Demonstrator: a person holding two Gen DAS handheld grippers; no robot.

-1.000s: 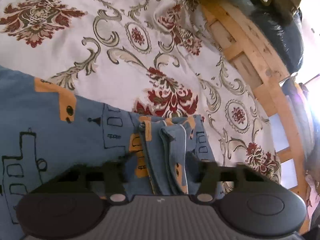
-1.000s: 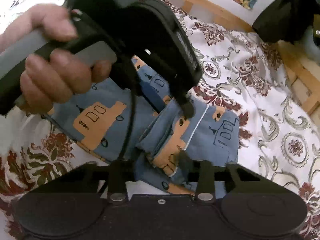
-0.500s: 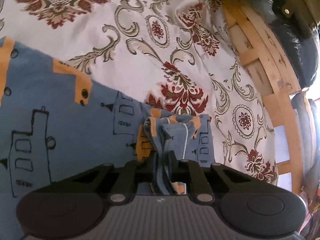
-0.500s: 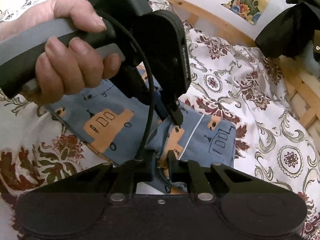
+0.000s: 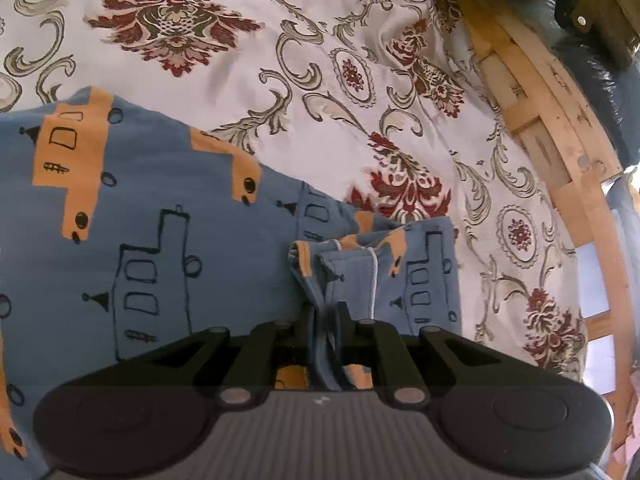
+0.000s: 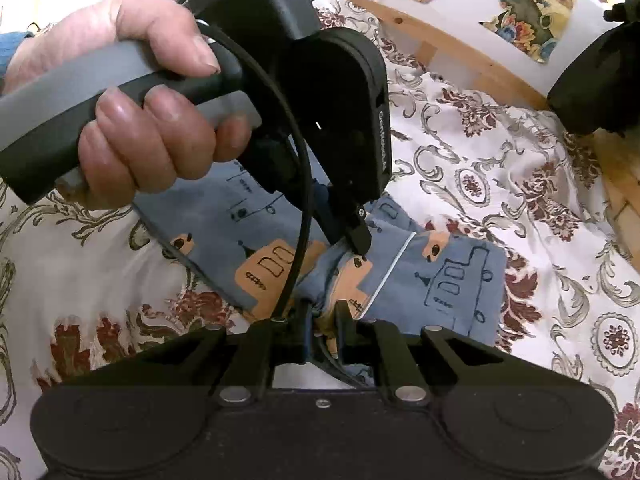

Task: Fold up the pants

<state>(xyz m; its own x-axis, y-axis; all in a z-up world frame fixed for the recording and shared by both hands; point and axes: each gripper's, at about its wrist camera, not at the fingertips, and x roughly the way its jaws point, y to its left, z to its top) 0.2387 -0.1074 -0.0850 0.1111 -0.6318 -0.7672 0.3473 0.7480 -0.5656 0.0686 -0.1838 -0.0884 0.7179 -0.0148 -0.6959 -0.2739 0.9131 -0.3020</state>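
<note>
Blue pants (image 5: pixel 168 240) printed with orange trucks and black houses lie on a flowered bedspread (image 5: pixel 280 40). My left gripper (image 5: pixel 325 316) is shut on a bunched fold of the cloth at one end of the pants. In the right wrist view the same pants (image 6: pixel 440 276) show, and my right gripper (image 6: pixel 323 314) is shut on the near edge of that bunched end. The left gripper (image 6: pixel 344 236), held by a person's hand (image 6: pixel 140 120), pinches the cloth just beyond it. A white seam line runs across the fold.
A wooden bed frame (image 5: pixel 560 140) curves along the right side, with dark bags (image 5: pixel 600 20) beyond it. In the right wrist view a wooden rail (image 6: pixel 440 44) and a dark bundle (image 6: pixel 600 88) stand at the back. Bedspread lies open around the pants.
Both grippers were open over the bunched end a second ago; both have since shut on the cloth and lifted it slightly. The left wrist view has shifted so that more of the pants shows.
</note>
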